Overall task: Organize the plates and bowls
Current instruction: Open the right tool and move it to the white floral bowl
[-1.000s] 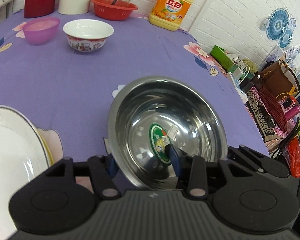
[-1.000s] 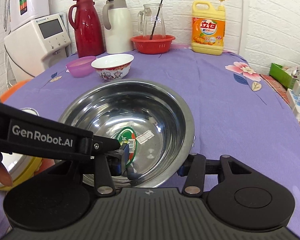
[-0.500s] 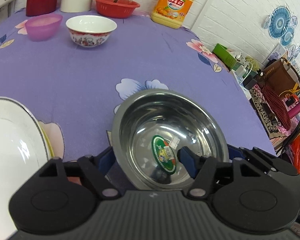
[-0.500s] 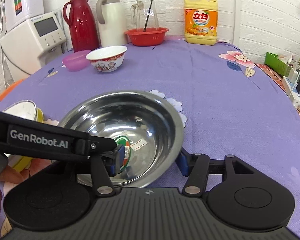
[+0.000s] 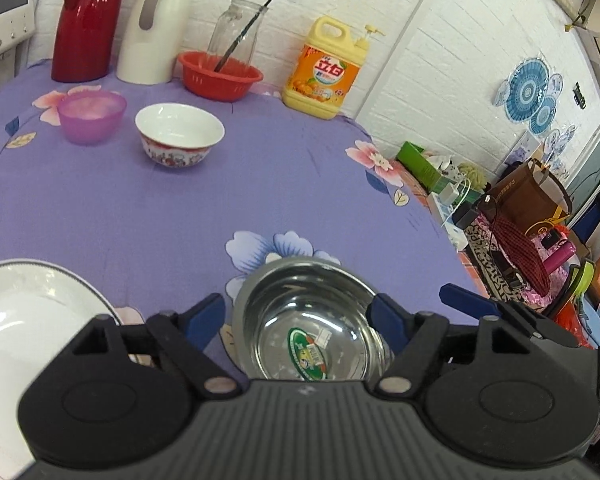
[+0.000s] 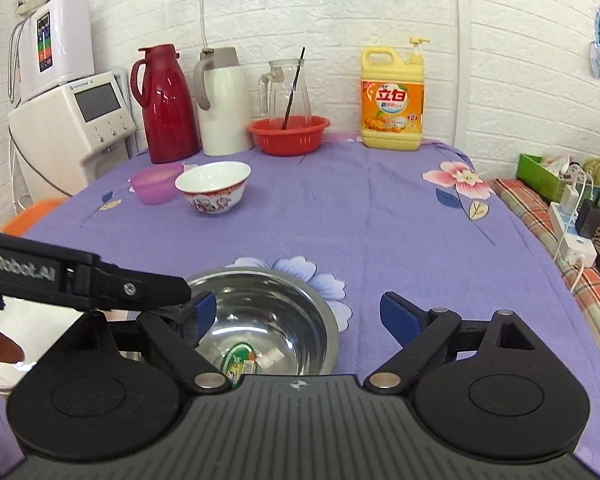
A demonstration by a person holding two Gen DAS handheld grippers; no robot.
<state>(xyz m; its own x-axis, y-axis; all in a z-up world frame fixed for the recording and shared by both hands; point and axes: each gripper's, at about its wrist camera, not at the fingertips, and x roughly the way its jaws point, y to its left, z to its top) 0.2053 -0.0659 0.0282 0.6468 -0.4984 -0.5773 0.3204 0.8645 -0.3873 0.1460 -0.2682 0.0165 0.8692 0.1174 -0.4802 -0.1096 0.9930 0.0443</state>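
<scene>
surface: purple floral tablecloth (image 6: 380,208) | room: white brick wall (image 6: 500,60), far row of red thermos (image 6: 166,104), white jug (image 6: 222,100), red basket (image 6: 288,134), detergent bottle (image 6: 392,98) | steel bowl (image 5: 312,328) near centre, free on cloth | left gripper (image 5: 296,322) opening, straddling bowl rim, no grip | right gripper (image 6: 296,316) wide apart, bowl loose between | white plate (image 5: 24,320) near left | ceramic bowl (image 6: 214,188), pink bowl (image 6: 156,182) far left

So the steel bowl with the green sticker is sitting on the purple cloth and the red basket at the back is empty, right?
Not quite. The red basket is not empty: a dark stick stands in it, as the right wrist view shows. The steel bowl with the green sticker does sit on the purple cloth.
</scene>
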